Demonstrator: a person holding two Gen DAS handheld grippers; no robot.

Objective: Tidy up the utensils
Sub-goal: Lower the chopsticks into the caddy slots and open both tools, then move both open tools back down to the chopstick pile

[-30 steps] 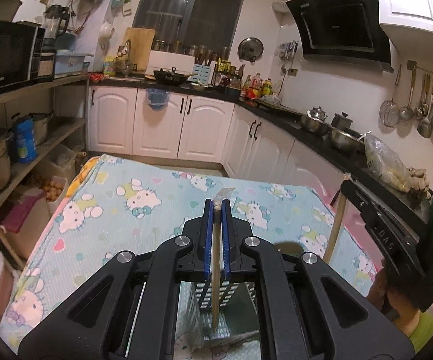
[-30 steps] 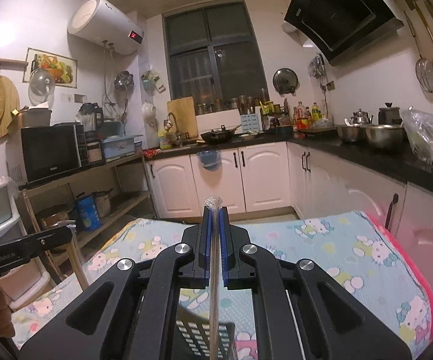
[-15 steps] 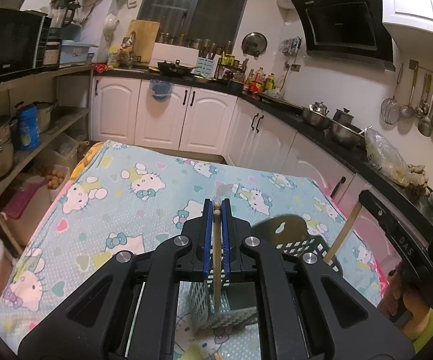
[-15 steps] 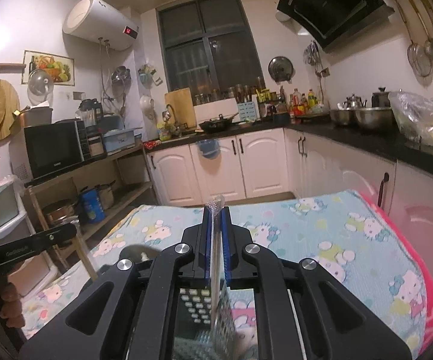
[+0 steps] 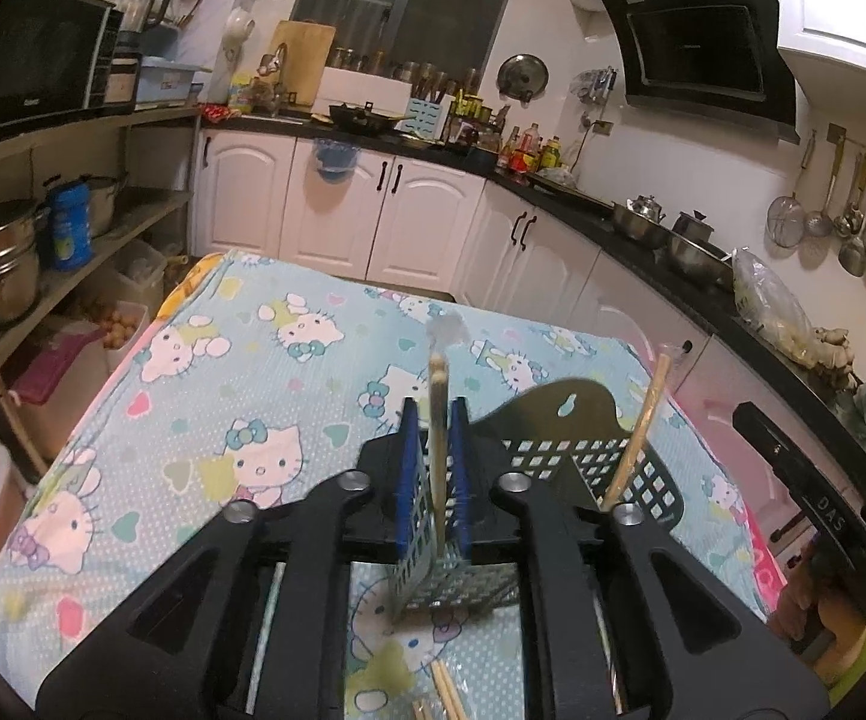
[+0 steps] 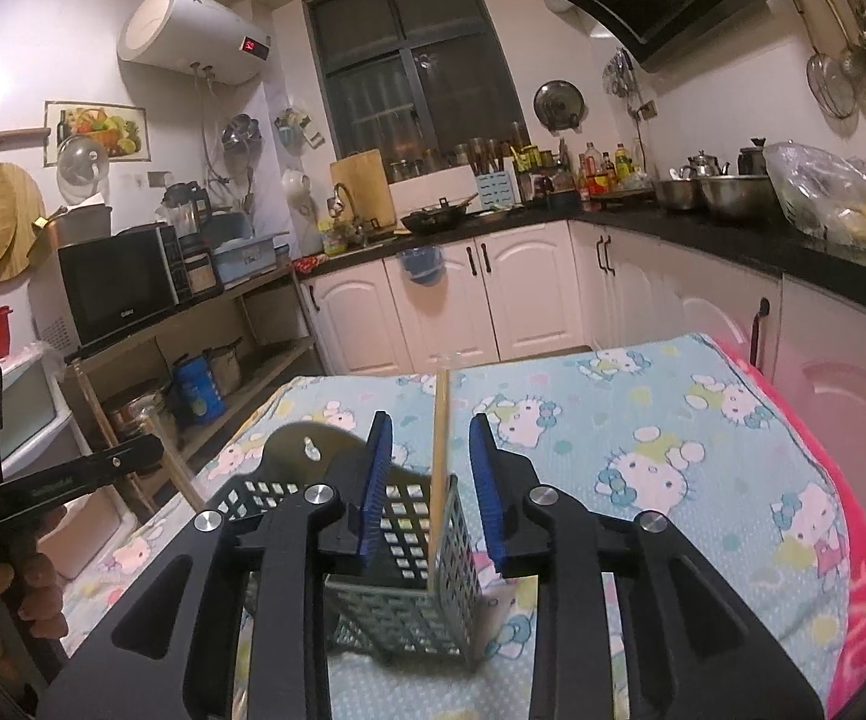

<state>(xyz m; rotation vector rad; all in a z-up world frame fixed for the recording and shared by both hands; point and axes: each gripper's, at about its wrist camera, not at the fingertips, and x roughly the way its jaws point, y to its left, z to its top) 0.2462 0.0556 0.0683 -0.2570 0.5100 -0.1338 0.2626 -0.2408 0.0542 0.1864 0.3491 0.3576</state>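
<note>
Wooden chopsticks: light, stiff, slick, best pinched mid-shaft.
Left gripper (image 5: 433, 474) clamps a pale pair of chopsticks (image 5: 438, 420) upright over the grey perforated basket (image 6: 409, 594) on the cartoon-cat tablecloth (image 5: 223, 396); right gripper (image 6: 430, 486) gapes wide around a single chopstick (image 6: 439, 468) standing in the basket.

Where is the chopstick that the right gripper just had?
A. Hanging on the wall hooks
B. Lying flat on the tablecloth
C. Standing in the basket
C: the right gripper has its blue pads spread apart, and the chopstick stands between them untouched, its lower end down inside the basket.
</note>
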